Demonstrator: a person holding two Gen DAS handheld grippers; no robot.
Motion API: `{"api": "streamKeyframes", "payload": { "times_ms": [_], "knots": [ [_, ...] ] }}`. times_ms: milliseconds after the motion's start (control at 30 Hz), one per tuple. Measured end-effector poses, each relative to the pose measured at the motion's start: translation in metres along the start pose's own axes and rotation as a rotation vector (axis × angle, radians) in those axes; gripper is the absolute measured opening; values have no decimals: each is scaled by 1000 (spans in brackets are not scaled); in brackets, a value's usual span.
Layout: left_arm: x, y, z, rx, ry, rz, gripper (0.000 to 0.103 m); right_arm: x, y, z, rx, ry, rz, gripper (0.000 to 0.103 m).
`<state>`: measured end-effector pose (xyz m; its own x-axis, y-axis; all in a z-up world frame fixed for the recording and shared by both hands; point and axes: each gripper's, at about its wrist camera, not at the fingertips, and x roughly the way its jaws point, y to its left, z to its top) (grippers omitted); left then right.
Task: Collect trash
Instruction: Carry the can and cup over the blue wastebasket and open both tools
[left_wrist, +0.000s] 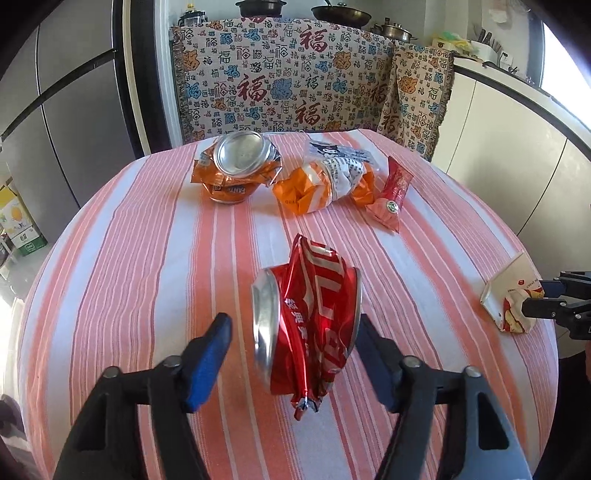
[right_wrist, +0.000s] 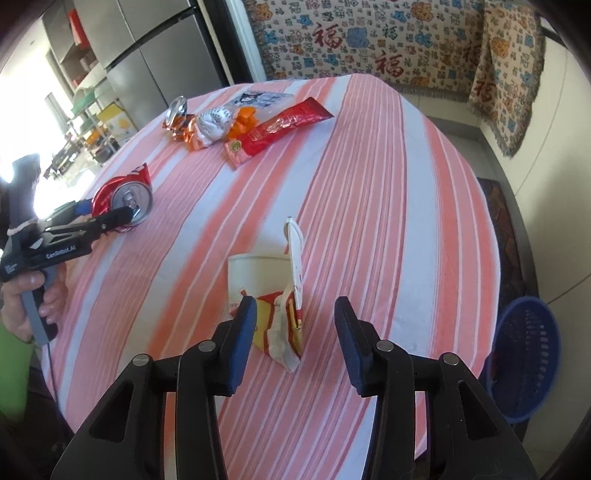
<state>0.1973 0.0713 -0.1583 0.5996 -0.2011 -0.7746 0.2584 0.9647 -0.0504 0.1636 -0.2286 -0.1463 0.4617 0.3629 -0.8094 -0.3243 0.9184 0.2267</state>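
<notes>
From the left wrist we see our left gripper (left_wrist: 295, 332) straddling the crushed red can (left_wrist: 306, 328), lying crosswise with its silver end leftward; whether the pads press it is unclear. From the right wrist, our right gripper (right_wrist: 295, 325) stands apart around the crumpled paper cup (right_wrist: 273, 295), mouth pointing away, its near end partly hidden.

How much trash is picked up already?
Nothing looks collected yet: the blue basket looks empty. The left gripper straddles the crushed red can, the right gripper the crumpled paper cup, both open. Orange can, orange wrapper and red packet lie on the table.
</notes>
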Motion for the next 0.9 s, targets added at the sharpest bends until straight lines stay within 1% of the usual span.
{"api": "streamKeyframes", "payload": {
  "times_ms": [33, 67, 100, 167, 233, 367, 467, 700, 900],
  "knots": [
    [1, 0, 0, -2, 9, -11, 46, 1, 0, 0, 1, 6, 6, 35],
    [4, -1, 0, -2, 17, -16, 45, 1, 1, -1, -3, 10, 7, 24],
    [5, -2, 0, 1, 21, -11, 45, 0, 2, -2, -8, 10, 1, 10],
    [4, -4, -3, 10, 12, 1, 44, -4, 2, -3, -9, -2, -2, 10],
    [1, -4, -4, 1, 3, -2, 43, -11, 2, -3, -2, -19, 2, 9],
    [-11, -3, -6, -44, -19, -43, 43, -26, 0, -1, 17, -61, 18, 9],
    [-19, -12, -8, -58, -22, -85, 43, -33, 0, -1, 18, -78, 31, 10],
    [-32, -56, -11, -11, -27, -129, 43, -39, -6, -15, 49, -84, 52, 9],
    [-37, -102, -1, 42, -33, -175, 43, -56, -21, -22, 81, -123, 46, 9]
  ]
}}
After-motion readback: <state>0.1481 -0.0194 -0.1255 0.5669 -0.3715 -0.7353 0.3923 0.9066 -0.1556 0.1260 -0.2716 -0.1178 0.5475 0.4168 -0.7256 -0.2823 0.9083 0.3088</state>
